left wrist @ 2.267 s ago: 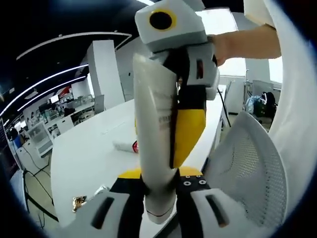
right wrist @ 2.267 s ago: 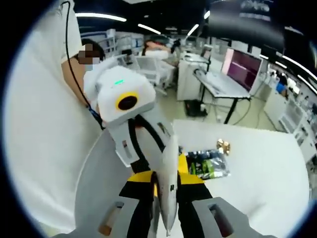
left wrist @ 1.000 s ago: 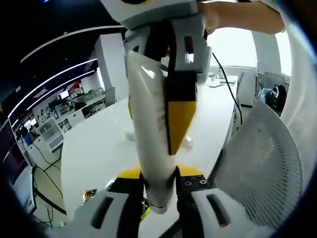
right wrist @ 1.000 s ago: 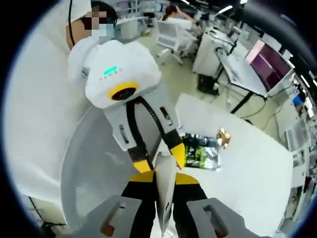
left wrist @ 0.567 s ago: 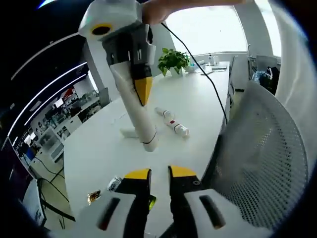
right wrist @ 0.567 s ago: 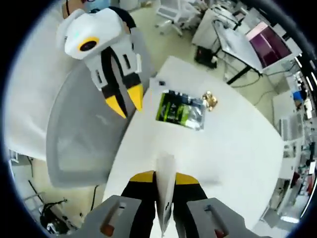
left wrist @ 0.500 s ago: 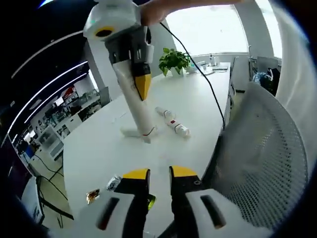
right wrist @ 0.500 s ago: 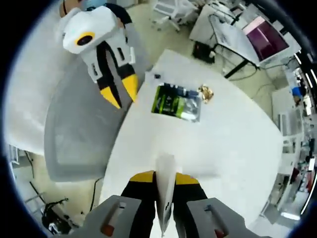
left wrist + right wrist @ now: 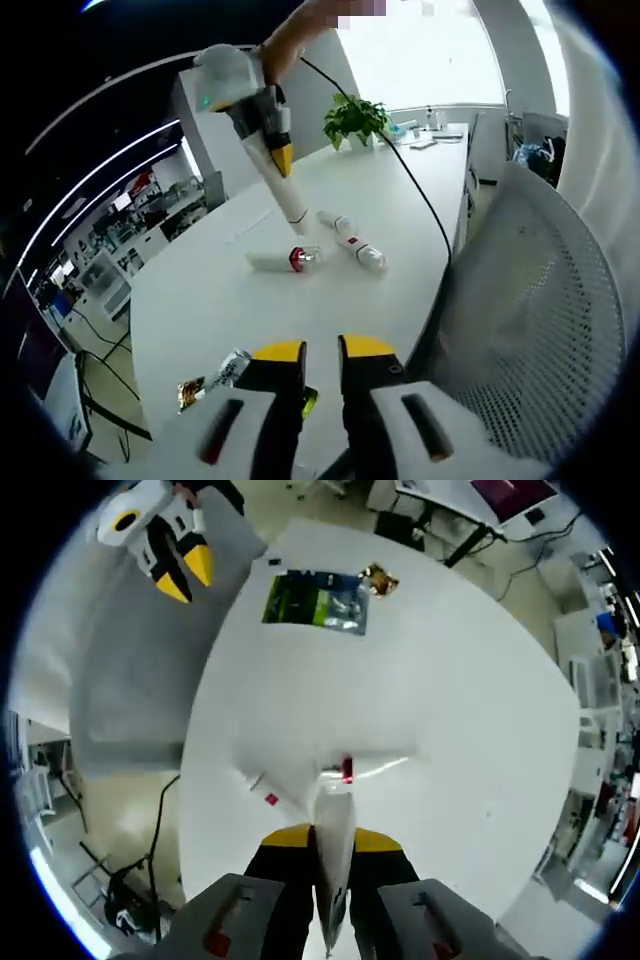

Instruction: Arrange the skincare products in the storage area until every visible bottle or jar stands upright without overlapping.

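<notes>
1. In the left gripper view, the left claw (image 9: 320,352) sits at the near tabletop (image 9: 220,310) edge, its yellow-tipped jaws nearly pressed together and holding nothing.
2. Beside it on the left lie a foil packet (image 9: 228,368) and a small gold wrapper (image 9: 188,393); a white mesh chair (image 9: 530,330) stands to the right.
3. Farther out, two white tubes lie flat: one with a red band (image 9: 283,260), one angled (image 9: 350,241) just beside it.
4. Above them, the right claw (image 9: 283,160) is pinching a white tube (image 9: 290,203), cap end pointing down and clear of the tabletop.
5. In the right gripper view, that tube (image 9: 333,865) stands clamped between the jaws over the two lying tubes.
</notes>
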A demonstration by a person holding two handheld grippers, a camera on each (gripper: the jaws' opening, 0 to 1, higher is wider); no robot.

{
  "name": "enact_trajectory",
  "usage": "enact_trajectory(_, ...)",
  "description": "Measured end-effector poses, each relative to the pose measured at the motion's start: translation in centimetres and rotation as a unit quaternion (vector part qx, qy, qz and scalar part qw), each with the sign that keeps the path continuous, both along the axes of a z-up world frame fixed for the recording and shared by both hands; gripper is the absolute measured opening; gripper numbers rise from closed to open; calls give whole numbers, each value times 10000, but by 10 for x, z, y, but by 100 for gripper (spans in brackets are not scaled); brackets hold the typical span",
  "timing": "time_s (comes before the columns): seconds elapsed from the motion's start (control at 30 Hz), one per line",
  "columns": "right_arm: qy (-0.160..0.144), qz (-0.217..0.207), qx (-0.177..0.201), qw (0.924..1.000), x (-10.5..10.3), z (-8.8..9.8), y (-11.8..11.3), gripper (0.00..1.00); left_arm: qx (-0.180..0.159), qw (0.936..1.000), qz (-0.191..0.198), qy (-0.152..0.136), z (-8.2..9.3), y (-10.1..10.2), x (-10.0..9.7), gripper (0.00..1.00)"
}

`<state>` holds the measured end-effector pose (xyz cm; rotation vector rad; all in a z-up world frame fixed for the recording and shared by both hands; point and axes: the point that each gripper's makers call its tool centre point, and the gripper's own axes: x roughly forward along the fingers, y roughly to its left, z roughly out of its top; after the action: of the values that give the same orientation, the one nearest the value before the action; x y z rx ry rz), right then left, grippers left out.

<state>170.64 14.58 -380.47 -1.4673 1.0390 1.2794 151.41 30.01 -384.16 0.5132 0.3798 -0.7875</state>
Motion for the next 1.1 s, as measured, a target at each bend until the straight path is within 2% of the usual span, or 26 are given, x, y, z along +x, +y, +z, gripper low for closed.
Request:
enact_trajectory(0.3,72,-292,-52,9995,36,-11,-18,5,3,9999,104,-32,1,4,3,5)
enact_trajectory(0.37,119,-514,-12,9986,46,-19,-22,5,-7,9999,130,-50,2,4,4,4)
enact_trajectory(0.57,154,-725,-84,9972,66,-38,-33,5,-25,9996,266,-34,2,8,7,4)
enact_trajectory(0.77,240,-781,-172,9965,81,-48,-41,5,92,9995,290,-13,-3,8,7,3)
enact_trajectory(0.97,191,-960,-133,9951,92,-56,-39,6,213,9993,305,30,-7,9,7,2)
enact_trajectory(1.1,205,-954,-142,9951,90,-60,-38,6,223,9991,345,39,-7,11,8,2)
